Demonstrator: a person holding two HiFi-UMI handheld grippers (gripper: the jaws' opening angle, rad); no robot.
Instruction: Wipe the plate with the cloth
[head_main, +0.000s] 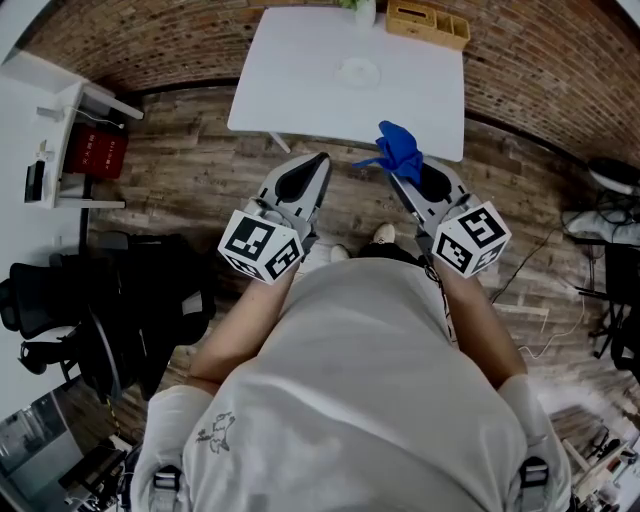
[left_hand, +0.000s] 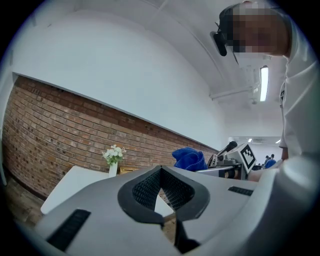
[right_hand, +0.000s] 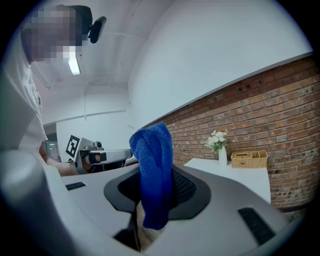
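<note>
a blue woven cloth (right_hand: 154, 170) is clenched in the right gripper (head_main: 402, 174); the left gripper (head_main: 321, 161) is closed, empty.

White table (head_main: 300, 95) bears plate (head_main: 358, 71), vase (head_main: 365, 10), wicker basket (head_main: 428, 25).

Plate (head_main: 358, 70) barely shows on white table (head_main: 300, 100) — vase (head_main: 363, 10) cut off

Free tabletop (head_main: 300, 95) around plate (head_main: 358, 70); basket (head_main: 428, 24), vase (right_hand: 222, 157) behind
</note>
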